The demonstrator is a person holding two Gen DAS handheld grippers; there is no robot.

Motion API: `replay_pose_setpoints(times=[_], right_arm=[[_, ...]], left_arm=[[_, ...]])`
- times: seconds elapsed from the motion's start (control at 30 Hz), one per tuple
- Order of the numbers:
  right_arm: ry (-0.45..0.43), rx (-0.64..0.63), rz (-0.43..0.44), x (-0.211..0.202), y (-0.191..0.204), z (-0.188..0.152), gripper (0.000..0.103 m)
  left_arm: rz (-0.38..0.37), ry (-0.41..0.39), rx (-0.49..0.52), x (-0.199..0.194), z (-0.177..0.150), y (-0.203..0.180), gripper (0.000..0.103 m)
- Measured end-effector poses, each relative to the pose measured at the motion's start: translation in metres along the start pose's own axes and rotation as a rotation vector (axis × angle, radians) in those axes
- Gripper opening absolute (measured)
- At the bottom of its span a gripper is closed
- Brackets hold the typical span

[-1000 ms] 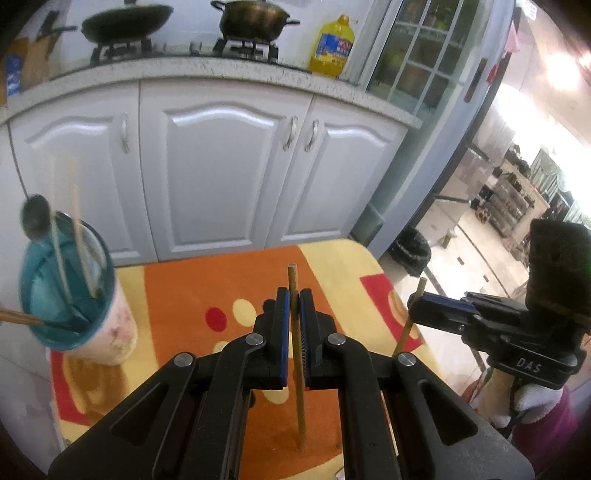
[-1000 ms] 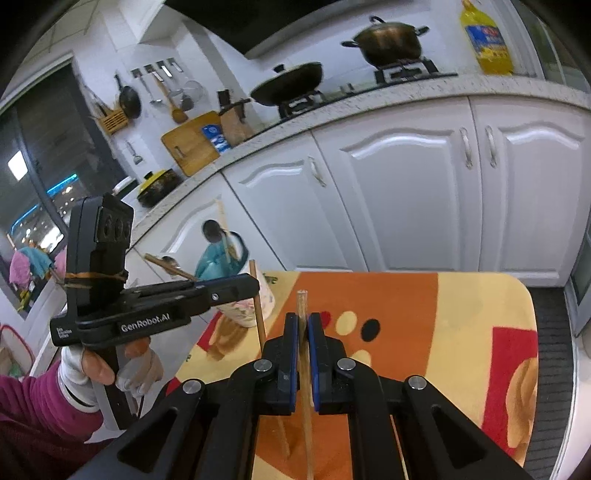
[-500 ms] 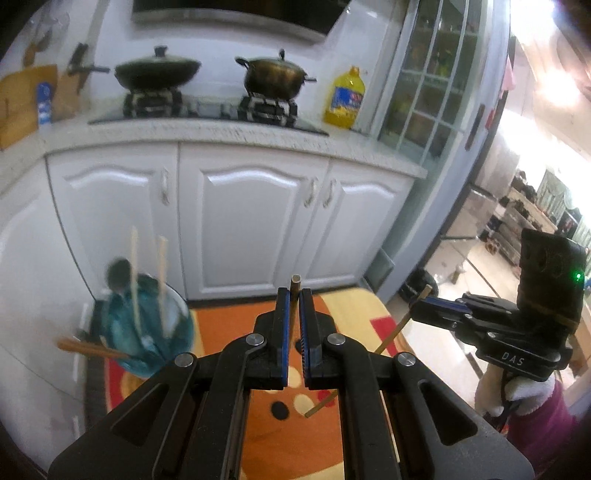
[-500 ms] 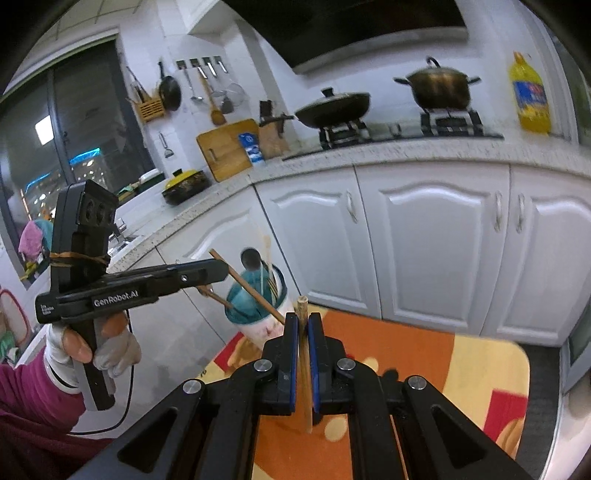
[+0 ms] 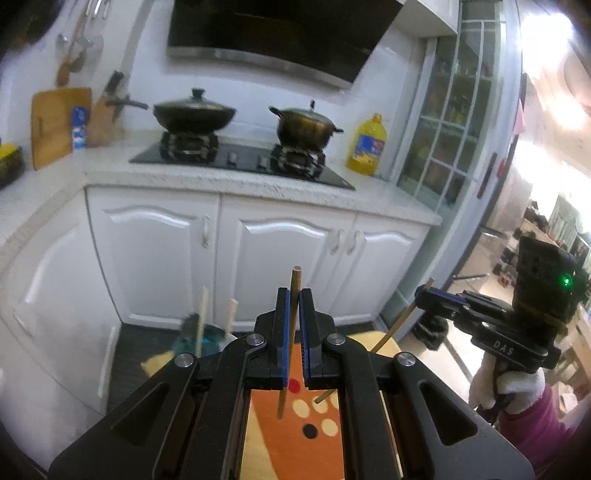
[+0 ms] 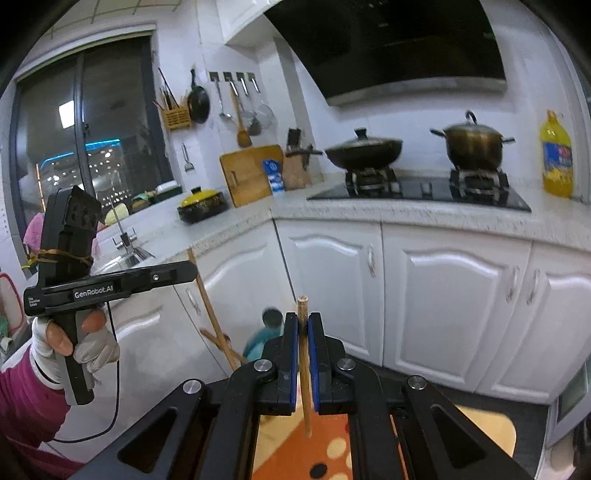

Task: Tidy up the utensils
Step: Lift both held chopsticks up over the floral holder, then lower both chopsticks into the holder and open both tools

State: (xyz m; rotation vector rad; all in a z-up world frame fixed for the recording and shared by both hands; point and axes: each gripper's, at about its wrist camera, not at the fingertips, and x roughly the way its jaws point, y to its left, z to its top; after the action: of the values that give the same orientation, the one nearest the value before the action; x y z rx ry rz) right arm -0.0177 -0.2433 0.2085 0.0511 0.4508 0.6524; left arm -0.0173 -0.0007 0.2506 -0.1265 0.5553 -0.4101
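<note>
We clench our left gripper [image 5: 294, 295] on a thin round wooden chopstick [image 5: 290, 339], the right gripper [image 6: 303, 320] on another chopstick [image 6: 304, 373]; the blurred teal cup [image 5: 207, 341] is half hidden below.

We are in a home kitchen: a gas hob [image 5: 240, 157] carries a lidded wok [image 5: 194, 116] and a pot [image 5: 304, 123] under a dark range hood [image 5: 280, 33], with white cabinets [image 5: 288, 258] below and ladles [image 6: 236, 99] hanging at far left.
</note>
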Motion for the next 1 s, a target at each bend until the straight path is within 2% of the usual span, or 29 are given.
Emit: replay_pose_setpoints(times=[0.2,0.57,0.77,1.0], right_arm=[[-0.024,-0.024,0.012,0.026,0.015,0.023,0.005],[0.010,-0.031,0.039,0.087,0.037,0.036,0.005],[0.022,-0.007,0.057,0.112,0.037,0.035,0.005],[0.092,0.044,0.067,0.148,0.027,0.009,0.005]], left_arm=[[0.075,-0.048,-0.008,-0.012,0.017,0.023,0.003],[0.185,-0.036,-0.038,0.023,0.017,0.061,0.003],[0.206,-0.035,-0.058,0.038,0.017,0.081,0.003],[0.229,0.033,-0.080,0.070,0.001,0.098,0.003]])
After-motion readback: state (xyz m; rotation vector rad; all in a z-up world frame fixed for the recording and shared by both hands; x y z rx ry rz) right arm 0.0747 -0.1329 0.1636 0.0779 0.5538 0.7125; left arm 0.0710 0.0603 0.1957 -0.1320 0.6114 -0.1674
